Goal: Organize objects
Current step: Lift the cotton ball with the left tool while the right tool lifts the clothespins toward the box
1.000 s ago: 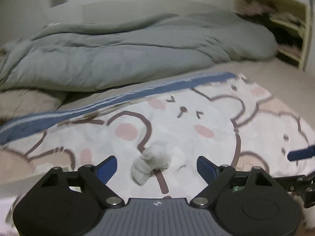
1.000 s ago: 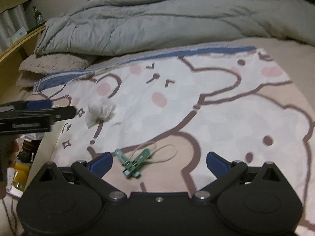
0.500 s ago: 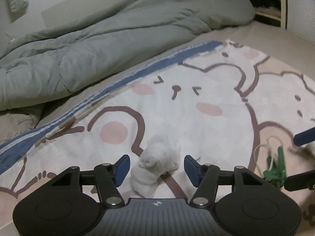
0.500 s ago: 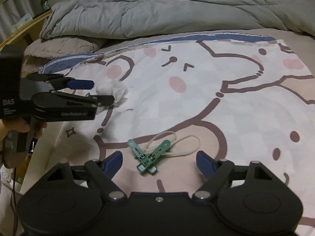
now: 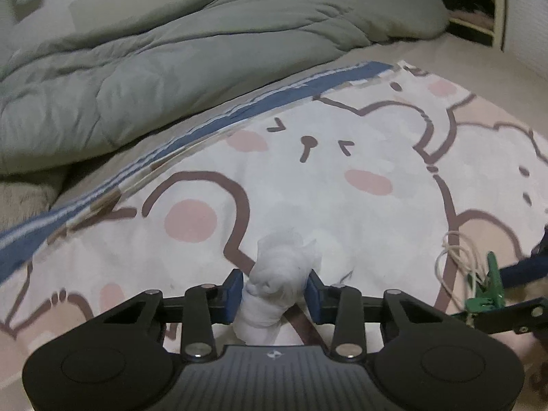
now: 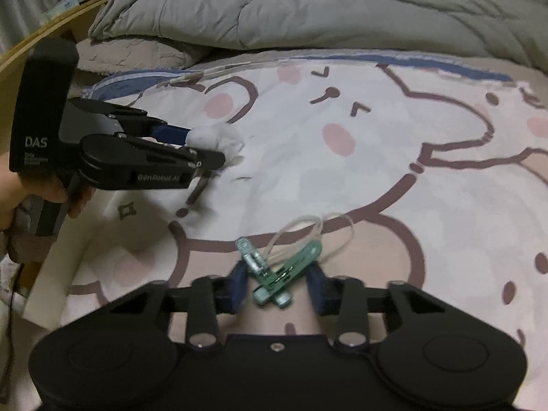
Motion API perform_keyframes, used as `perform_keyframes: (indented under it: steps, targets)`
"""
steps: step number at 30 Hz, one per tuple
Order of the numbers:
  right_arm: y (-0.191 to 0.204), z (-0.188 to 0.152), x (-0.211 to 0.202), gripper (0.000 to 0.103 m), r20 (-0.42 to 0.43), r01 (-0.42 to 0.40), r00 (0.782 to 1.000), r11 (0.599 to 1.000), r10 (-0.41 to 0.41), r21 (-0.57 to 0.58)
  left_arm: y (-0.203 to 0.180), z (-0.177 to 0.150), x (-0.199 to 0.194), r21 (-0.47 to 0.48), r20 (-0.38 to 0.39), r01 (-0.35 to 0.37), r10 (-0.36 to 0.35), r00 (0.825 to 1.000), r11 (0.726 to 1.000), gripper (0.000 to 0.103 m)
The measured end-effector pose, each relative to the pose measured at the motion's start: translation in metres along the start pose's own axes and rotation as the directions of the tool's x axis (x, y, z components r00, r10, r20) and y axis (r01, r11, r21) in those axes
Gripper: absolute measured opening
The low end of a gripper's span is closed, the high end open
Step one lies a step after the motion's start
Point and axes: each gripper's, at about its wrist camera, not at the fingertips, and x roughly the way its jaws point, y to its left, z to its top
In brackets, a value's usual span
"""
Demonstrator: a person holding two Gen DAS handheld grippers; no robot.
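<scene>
Pinching a crumpled white tissue wad [image 5: 279,287], the left gripper [image 5: 274,289] has its blue pads pressed against both sides of it, low on the bear-print blanket [image 5: 342,205]. Two green clothespins [image 6: 279,272], crossed and tangled with a pale string loop [image 6: 318,231], lie between the right gripper's [image 6: 275,287] pads; whether those pads touch the pins I cannot tell. A rumpled grey duvet [image 5: 191,54] is heaped along the bed behind the blanket, near a wooden shelf [image 5: 486,3].
</scene>
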Motion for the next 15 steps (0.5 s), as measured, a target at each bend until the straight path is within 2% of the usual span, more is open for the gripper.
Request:
perform_keyframes:
  steps: [3, 15]
  targets:
    - [0.002, 0.001, -0.004, 0.028, 0.002, 0.017, 1.0, 1.0, -0.017, -0.013, 0.0, 0.0, -0.009, -0.048, -0.01, 0.005, -0.005, 1.0, 0.999, 0.038]
    - [0.003, 0.015, -0.041, 0.025, 0.078, 0.029, 0.996, 1.0, -0.029, 0.002, -0.012, 0.001, -0.075, -0.153, 0.022, -0.018, 0.021, 1.0, 0.988, 0.038]
